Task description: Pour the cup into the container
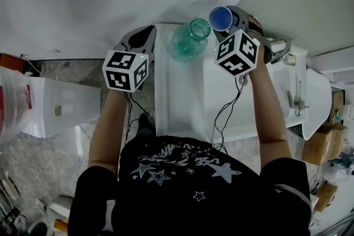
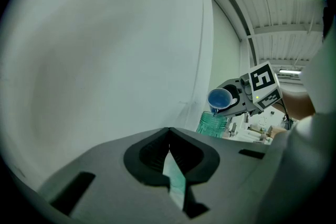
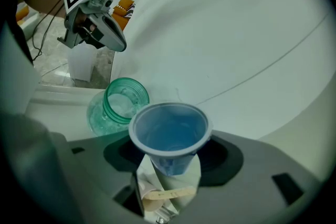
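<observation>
Holding the blue cup (image 3: 169, 134) tilted above the green jar (image 3: 118, 105), clamped in my right gripper (image 3: 170, 162), I risk splashing past its narrow mouth; my left gripper (image 2: 169, 152), jaws together, hangs beside the jar, steadying nothing.

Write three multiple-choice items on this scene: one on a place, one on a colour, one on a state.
1. Where is the blue cup?
A. Lying inside the jar
B. In the right gripper, tilted over the jar's mouth
C. In the left gripper

2. What colour is the glass jar?
A. Green
B. Red
C. Yellow

3. How does the left gripper stand?
A. Shut on the cup
B. Shut, with nothing in it
C. Wide open around the jar

Key:
1 B: the right gripper view shows its jaws clamped on the cup, above the jar's opening.
2 A: the jar is green-tinted in every view.
3 B: the left gripper view shows its jaw tips together and empty, away from the jar.
</observation>
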{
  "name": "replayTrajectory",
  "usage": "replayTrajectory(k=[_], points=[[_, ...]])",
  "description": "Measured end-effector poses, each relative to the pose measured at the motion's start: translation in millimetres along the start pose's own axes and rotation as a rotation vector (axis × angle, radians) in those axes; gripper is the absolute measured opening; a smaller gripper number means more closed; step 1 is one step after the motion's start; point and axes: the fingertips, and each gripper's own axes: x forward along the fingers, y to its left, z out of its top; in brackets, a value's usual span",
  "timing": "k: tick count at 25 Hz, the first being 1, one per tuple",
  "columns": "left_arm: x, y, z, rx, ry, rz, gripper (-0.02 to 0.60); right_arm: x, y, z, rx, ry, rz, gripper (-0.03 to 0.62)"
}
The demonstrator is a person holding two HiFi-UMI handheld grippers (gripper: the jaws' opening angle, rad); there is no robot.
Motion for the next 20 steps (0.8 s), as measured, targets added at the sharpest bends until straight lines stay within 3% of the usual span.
replayTrajectory(k=[16,20], points=[[-11,-6,6,0.009,-0.012,-0.002,0.011,-15,-4,4,0.257,-0.107,0.090,0.284],[-16,-11,9,0.018,-0.016,-0.004,0.011,-23,-2,1,0.363,-0.145,0.107,0.284]])
